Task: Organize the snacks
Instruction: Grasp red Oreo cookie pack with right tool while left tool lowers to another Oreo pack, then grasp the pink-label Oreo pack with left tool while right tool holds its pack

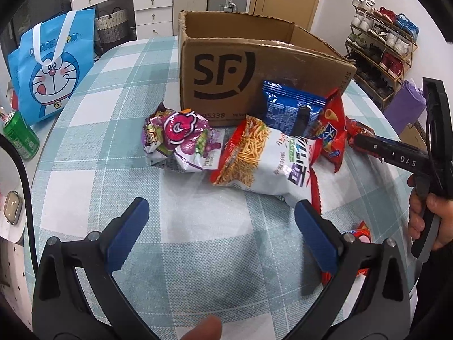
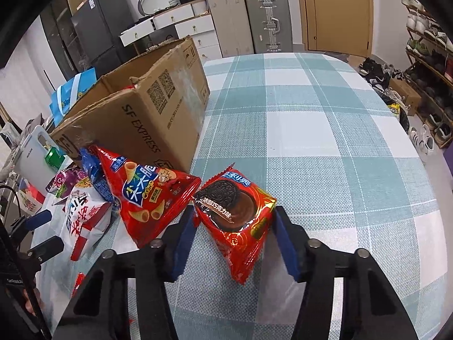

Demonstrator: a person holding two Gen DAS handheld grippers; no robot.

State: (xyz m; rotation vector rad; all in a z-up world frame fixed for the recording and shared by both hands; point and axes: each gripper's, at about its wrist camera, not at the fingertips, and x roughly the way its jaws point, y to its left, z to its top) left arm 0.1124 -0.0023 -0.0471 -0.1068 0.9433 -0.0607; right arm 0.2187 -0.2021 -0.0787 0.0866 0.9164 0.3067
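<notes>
Covering table, checked tablecloth [image 2: 311,107], suitcases [image 2: 249,19] behind

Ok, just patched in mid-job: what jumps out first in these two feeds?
The red Oreo packet sits between the right gripper's blue fingers, which press on its sides. Left of it, snack bags pile against the open SF Express cardboard box on the checked tablecloth. The left gripper hovers open and empty before the noodle-snack bag.
</notes>
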